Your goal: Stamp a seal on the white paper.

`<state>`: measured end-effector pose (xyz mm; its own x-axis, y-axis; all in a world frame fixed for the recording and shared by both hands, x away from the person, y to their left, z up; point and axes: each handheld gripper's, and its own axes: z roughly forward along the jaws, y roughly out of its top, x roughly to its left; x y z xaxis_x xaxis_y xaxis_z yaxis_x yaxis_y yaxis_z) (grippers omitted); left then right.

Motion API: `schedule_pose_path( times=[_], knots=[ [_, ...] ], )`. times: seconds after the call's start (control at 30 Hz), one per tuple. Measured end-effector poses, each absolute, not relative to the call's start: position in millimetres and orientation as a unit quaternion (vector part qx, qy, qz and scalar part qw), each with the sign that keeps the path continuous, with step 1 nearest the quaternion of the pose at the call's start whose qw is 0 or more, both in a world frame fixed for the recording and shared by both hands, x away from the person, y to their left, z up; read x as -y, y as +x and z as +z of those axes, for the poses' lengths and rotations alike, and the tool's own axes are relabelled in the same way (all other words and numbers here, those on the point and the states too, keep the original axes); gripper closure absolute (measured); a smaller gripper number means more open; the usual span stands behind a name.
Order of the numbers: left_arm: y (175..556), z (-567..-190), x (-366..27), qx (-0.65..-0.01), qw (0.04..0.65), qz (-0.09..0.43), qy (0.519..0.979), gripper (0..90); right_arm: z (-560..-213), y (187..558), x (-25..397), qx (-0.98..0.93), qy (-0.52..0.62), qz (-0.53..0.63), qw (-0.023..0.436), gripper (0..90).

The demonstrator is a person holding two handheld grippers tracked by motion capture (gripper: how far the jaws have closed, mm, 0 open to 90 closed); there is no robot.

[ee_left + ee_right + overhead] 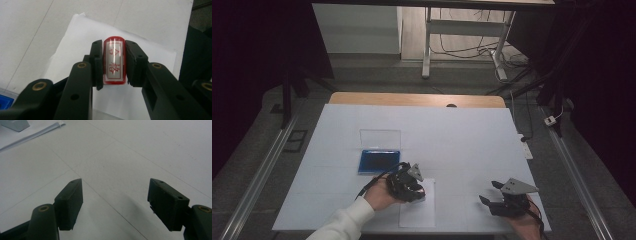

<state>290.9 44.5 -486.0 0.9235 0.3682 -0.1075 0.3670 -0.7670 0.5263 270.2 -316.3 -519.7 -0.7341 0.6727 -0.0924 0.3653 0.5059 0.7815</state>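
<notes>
Item 1: left hand-held gripper [113,65], carried in the person's left hand [379,195]. Its jaws are clamping a red stamp [114,61] between them, one pad pressing on each long side; the stamp's white label with red characters is facing the left gripper view.

Item 2: red stamp. It is sitting upright between the pads of the left hand-held gripper, directly above a white sheet of paper [75,40]; whether its base is touching the sheet cannot be told.

Item 3: white sheet of paper [418,210]. It is lying flat on the table [462,135], under and just ahead of the left hand-held gripper.

Item 4: blue ink pad [379,161] with its clear lid [380,137] standing open, resting just beyond the left hand-held gripper.

Item 5: right hand-held gripper [491,192]. Its jaws are standing wide apart, gripping nothing, hovering over bare table [120,157], well apart from the left hand-held gripper.
</notes>
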Motion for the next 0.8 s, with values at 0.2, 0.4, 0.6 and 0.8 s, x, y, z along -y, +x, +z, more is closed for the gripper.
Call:
schedule_pose_path(
  times=[0.2, 0.4, 0.6, 0.8],
  knots=[
    [290.8, -486.1, -43.7, -0.198, 0.276, 0.001, 0.940, 69.7, -519.7, 270.1, 316.3, -0.845, 0.307, 0.391, 0.196, 28.1],
    [292.3, -489.2, -42.6, -0.202, 0.272, -0.004, 0.941, 69.7, -520.2, 270.3, 315.0, -0.846, 0.305, 0.390, 0.196, 28.2],
    [290.4, -492.4, -44.0, -0.208, 0.281, -0.002, 0.937, 69.9, -519.4, 270.1, 314.1, -0.847, 0.303, 0.390, 0.199, 28.4],
    [288.4, -492.1, -41.7, -0.205, 0.274, 0.009, 0.940, 70.1, -519.9, 270.2, 314.1, -0.847, 0.303, 0.388, 0.199, 28.5]
  ],
)
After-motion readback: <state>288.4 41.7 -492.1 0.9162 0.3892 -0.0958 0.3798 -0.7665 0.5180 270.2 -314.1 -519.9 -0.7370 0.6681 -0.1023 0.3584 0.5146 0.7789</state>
